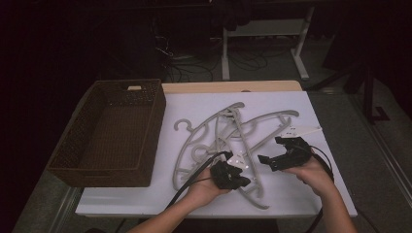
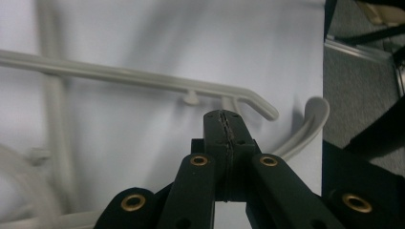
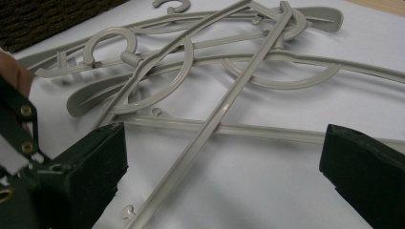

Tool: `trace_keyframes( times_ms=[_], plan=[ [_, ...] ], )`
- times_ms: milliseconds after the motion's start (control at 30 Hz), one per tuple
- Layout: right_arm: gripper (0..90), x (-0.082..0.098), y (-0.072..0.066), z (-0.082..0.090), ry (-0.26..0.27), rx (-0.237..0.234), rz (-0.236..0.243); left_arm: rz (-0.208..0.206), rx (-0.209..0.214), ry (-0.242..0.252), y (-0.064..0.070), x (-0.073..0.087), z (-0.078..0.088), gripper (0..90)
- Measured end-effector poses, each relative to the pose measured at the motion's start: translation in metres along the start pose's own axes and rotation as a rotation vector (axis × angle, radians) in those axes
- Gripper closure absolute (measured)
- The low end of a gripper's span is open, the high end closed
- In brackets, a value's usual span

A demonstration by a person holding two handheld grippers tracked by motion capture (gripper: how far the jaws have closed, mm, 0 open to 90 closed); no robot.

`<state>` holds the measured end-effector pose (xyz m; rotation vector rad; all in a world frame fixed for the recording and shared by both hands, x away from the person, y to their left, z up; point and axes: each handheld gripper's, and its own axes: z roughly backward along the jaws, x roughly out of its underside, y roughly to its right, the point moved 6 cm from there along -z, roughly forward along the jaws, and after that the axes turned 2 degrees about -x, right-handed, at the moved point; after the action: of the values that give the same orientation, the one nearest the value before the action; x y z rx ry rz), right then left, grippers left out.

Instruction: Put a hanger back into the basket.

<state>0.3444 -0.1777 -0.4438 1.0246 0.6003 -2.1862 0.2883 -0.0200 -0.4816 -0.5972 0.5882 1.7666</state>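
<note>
— Why's the brown woven basket (image 1: 109, 133) sitting empty at the left?
— Likely waiting for the grey plastic hangers (image 1: 228, 133) tangled mid-bench; left claw (image 1: 232, 177) pressed together, holding nothing; right claw (image 1: 272, 150) spread, probably lining up on a bar.

Grey plastic hangers (image 1: 228, 141), several, heaped in a loose tangle on the white tabletop, just right of the wicker basket. Lying flat, crossed over one another at odd angles, hooks (image 3: 107, 45) curled and pointing different ways, mostly toward the basket side. Thin bars with small notches and pegs, broad curved shoulders. One long bar (image 3: 210, 126) slanting over the rest; one curved end (image 2: 313, 119) reaching near the table's front edge.
</note>
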Motion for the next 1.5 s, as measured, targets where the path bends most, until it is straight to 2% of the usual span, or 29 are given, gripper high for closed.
trace_keyframes(
  times_ms=[100, 267, 467, 633, 667, 733, 800, 1000, 1167, 1400, 1500],
  plan=[
    [1.9, 0.000, 0.000, 0.000, -0.001, 0.000, 0.000, 0.009, -0.008, -0.026, -0.002, 0.007, -0.003, 90.0],
    [1.8, 0.000, 0.000, -0.001, -0.003, 0.000, 0.000, 0.020, -0.015, -0.053, -0.006, 0.015, 0.003, 90.0],
    [1.8, 0.000, 0.000, -0.001, -0.005, 0.000, 0.002, 0.011, -0.039, -0.099, -0.011, 0.028, 0.019, 90.0],
    [1.9, 0.000, 0.000, -0.001, -0.004, 0.001, -0.001, 0.021, -0.056, -0.115, -0.014, 0.041, 0.033, 90.0],
    [1.9, 0.000, 0.000, -0.001, -0.004, 0.001, -0.001, 0.029, -0.062, -0.118, -0.017, 0.047, 0.039, 90.0],
    [1.9, 0.001, 0.000, -0.002, -0.008, 0.002, 0.000, 0.048, -0.056, -0.103, -0.018, 0.052, 0.044, 90.0],
    [1.8, 0.001, -0.001, -0.003, -0.010, 0.002, 0.001, 0.050, -0.058, -0.101, -0.019, 0.055, 0.049, 90.0],
    [1.8, 0.002, -0.002, -0.005, -0.016, 0.000, 0.003, 0.050, -0.090, -0.086, -0.021, 0.056, 0.063, 90.0],
    [1.9, 0.002, -0.002, -0.005, -0.020, 0.000, 0.003, 0.070, -0.107, -0.070, -0.027, 0.058, 0.067, 90.0],
    [1.9, 0.004, -0.005, -0.008, -0.024, -0.002, 0.013, 0.116, -0.144, -0.003, -0.040, 0.053, 0.082, 73.7],
    [2.0, 0.005, -0.006, -0.010, -0.032, -0.006, 0.010, 0.139, -0.176, 0.030, -0.048, 0.052, 0.092, 60.2]
  ],
)
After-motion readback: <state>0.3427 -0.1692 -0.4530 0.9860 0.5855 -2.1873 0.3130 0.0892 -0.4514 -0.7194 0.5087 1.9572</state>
